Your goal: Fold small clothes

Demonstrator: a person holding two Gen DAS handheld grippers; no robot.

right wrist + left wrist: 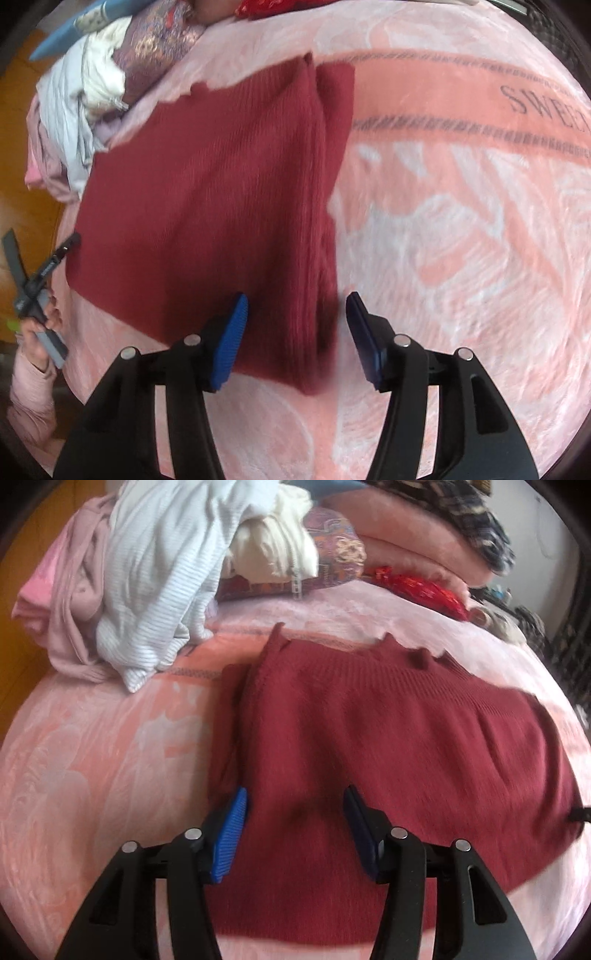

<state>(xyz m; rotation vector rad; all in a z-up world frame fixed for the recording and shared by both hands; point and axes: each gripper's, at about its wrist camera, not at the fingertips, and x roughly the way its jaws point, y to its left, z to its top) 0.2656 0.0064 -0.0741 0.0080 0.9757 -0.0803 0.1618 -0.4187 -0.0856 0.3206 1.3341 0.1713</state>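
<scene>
Both tongs, left (293,827) and right (297,332), hang open above a red sweater (388,746). It lies flat on a pink bed (461,240). Loose clothes (155,576) are heaped at the bed's far edge.

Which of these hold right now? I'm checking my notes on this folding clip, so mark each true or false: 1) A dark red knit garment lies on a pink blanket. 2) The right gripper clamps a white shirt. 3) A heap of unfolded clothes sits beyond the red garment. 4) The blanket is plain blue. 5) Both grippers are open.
1) True: the red knit garment lies flat on the pink blanket.
2) False: the right gripper holds nothing; its jaws stand apart over the garment's folded edge.
3) True: the heap of clothes lies at the blanket's far side.
4) False: it is pink with a pale pattern and lettering.
5) True: the left gripper also stands open above the garment.
</scene>
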